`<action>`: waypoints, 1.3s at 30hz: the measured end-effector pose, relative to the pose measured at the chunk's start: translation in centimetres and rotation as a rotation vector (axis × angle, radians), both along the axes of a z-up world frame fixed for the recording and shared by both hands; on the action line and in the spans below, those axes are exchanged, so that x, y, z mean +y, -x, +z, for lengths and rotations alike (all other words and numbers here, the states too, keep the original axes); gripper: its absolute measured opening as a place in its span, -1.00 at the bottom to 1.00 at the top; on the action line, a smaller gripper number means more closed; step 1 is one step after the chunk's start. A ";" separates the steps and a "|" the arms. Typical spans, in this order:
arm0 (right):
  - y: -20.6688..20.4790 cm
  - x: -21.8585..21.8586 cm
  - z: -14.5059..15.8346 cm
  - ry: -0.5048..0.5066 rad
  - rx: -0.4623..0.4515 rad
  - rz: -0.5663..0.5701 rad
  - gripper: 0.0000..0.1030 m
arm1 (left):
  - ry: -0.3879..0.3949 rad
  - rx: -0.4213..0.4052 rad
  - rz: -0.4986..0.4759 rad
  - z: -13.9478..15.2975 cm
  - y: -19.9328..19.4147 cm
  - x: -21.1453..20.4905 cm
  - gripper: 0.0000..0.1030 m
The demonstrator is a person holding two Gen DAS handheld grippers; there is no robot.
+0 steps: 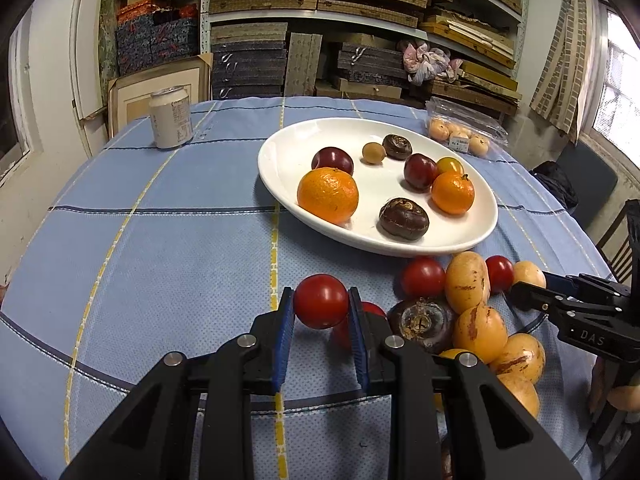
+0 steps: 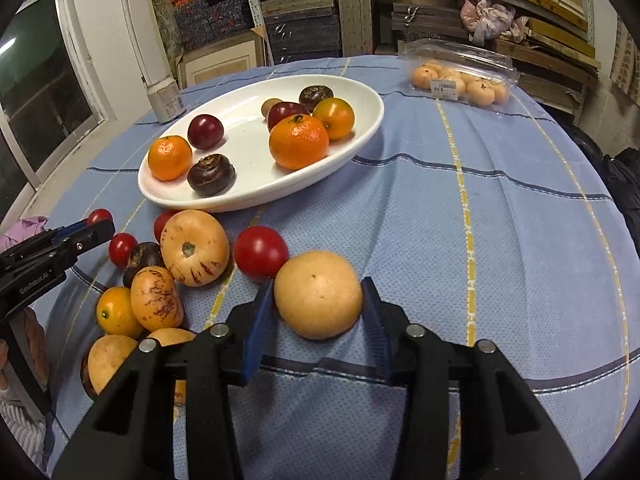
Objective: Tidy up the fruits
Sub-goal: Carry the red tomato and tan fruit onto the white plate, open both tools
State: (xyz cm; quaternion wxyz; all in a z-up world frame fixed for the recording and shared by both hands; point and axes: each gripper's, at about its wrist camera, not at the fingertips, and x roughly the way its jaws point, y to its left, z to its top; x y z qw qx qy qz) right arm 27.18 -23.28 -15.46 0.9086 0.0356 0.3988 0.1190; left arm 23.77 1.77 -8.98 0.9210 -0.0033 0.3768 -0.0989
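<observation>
My left gripper (image 1: 320, 295) is shut on a red tomato (image 1: 321, 301), held just above the blue checked cloth. My right gripper (image 2: 318, 285) has its blue pads against both sides of a round pale yellow fruit (image 2: 318, 294) resting on the cloth. Between the two grippers lies a pile of streaked yellow fruits (image 2: 195, 253), red tomatoes (image 2: 261, 251) and a dark brown fruit (image 1: 422, 322). Beyond the pile, a white oval plate (image 1: 280, 152) holds two mandarins, dark red plums, brown fruits and smaller pieces. The right gripper's fingers (image 1: 524, 296) show at the left wrist view's right edge.
A pale drink can (image 1: 171, 117) stands at the far left of the round table. A clear plastic box of small orange fruits (image 2: 460, 76) sits at the far right. Shelves stacked with boxes fill the back wall. A person's sleeve (image 2: 24, 228) shows at the left.
</observation>
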 end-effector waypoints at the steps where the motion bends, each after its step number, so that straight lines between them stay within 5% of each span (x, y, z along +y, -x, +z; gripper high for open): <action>1: 0.2 -0.1 0.1 -0.003 -0.010 -0.001 -0.17 | 0.002 0.001 0.000 0.0 0.0 0.0 -0.49; 9: 2.6 -0.1 1.1 0.004 -0.079 0.000 -0.17 | 0.002 -0.017 -0.017 0.4 0.7 -0.3 -0.49; 14: 3.0 -1.1 3.6 -0.083 -0.125 -0.007 -0.17 | 0.031 -0.059 -0.027 2.9 0.2 -1.0 -0.49; 22: -2.6 1.2 9.2 -0.146 -0.171 0.039 -0.17 | 0.003 -0.101 -0.001 6.7 -7.1 -2.4 -0.49; 30: -8.3 8.4 6.6 0.010 -0.117 0.176 -0.17 | -0.047 -0.001 0.012 4.4 -17.0 -3.0 -0.49; 35: -10.9 8.4 5.1 -0.007 -0.046 0.153 -0.14 | -0.050 0.078 0.009 1.6 -20.4 -3.0 -0.48; 39: -11.3 7.9 4.7 -0.069 -0.024 0.165 0.25 | -0.042 0.102 0.000 0.7 -20.5 -2.7 -0.26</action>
